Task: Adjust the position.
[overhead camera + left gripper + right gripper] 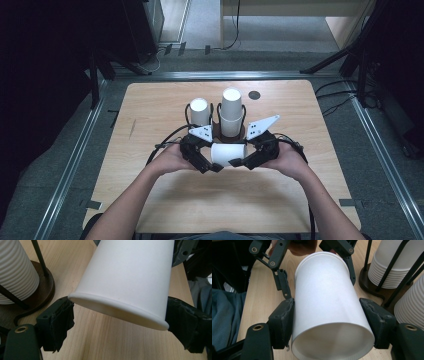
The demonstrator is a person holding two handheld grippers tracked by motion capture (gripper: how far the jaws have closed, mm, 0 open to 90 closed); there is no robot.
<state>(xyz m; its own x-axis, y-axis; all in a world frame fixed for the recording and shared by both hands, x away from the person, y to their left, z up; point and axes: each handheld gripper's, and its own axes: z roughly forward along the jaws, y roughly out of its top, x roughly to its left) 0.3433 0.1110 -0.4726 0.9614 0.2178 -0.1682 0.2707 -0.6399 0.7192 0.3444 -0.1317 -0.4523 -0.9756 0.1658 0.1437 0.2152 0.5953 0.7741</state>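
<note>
High view first: a white paper cup (228,152) is seen lying on its side just above the wooden table (150,110), its long axis running left to right, in front of the cup holder (220,125) with its two stacks. It is gripped at both ends, the left gripper (216,166) around one end and the right gripper (239,162) around the other. Both forearms are brought in from below, hands angled inward toward each other, and each set of jaws is seen pressed against the cup's wall.

My left gripper (212,162) and right gripper (239,161) point inward, tips nearly meeting, jaws spread wide, forearms converging.
</note>
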